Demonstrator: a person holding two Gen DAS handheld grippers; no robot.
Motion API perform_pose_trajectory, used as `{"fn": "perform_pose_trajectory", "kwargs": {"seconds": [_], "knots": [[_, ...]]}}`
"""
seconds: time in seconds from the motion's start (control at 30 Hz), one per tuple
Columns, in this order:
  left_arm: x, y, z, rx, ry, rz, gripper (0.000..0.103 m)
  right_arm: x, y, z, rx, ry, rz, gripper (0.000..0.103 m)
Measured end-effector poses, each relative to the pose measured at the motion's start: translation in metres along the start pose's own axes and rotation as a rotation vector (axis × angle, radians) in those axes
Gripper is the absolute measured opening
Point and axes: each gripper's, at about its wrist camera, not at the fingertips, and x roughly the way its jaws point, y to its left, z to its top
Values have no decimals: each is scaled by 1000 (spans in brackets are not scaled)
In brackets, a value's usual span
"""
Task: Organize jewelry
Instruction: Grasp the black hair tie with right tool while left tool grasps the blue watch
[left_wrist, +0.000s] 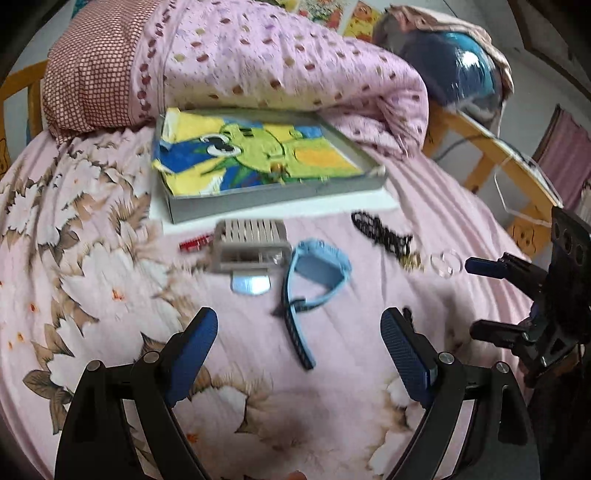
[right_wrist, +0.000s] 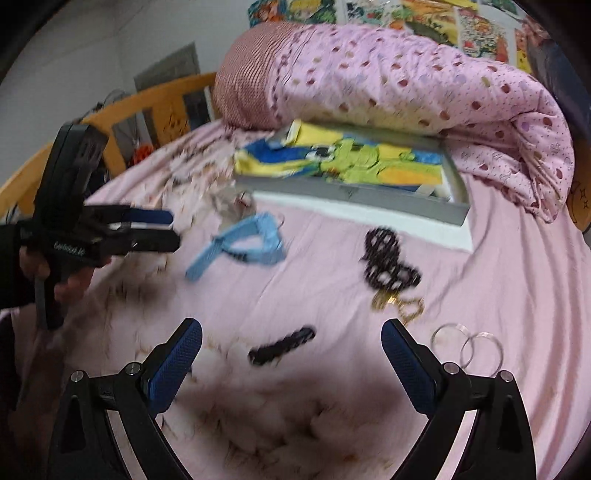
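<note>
On the pink floral bedsheet lie a light blue watch (left_wrist: 314, 269) (right_wrist: 251, 240), a black beaded necklace (left_wrist: 380, 230) (right_wrist: 384, 258) with a gold piece (right_wrist: 399, 304), two clear bangles (right_wrist: 467, 345) (left_wrist: 447, 262) and a small black clip (right_wrist: 280, 345). A small grey slotted organizer (left_wrist: 251, 243) stands left of the watch, with a red item (left_wrist: 195, 243) beside it. My left gripper (left_wrist: 299, 328) (right_wrist: 173, 229) hangs open just short of the watch strap. My right gripper (right_wrist: 291, 332) (left_wrist: 476, 299) is open over the black clip. Neither holds anything.
A grey tray (left_wrist: 273, 192) (right_wrist: 351, 199) lined with a cartoon towel sits behind the jewelry. A rolled pink quilt (left_wrist: 295, 62) and a checked pillow (left_wrist: 92, 66) lie behind it. A wooden bed rail (left_wrist: 491, 147) and a blue helmet (left_wrist: 465, 74) stand at the right.
</note>
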Motion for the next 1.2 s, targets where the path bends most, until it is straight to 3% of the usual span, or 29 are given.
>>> {"fn": "perform_pose_trajectory", "kwargs": {"seconds": [0.23,0.6,0.7,0.8,0.9,0.97,1.07,1.2], "knots": [[26,1,-10,80,47,1,86,28,18,-17,-106,71,0,95],[56,-3,-1,180,45,-12,85,65,12,-18,-193,103,19,84],[66,-3,3,190,69,-23,68,64,13,-18,-210,94,32,73],[69,-4,4,203,72,-26,63,64,15,-20,-224,88,33,67],[72,-5,3,206,91,-38,50,64,14,-20,-217,87,37,65],[73,-7,0,209,95,-24,46,64,13,-20,-205,84,35,55],[73,-7,-1,199,97,-9,29,63,8,-19,-171,80,41,55],[71,-7,-5,183,105,9,19,61,9,-19,-146,77,34,55]]}}
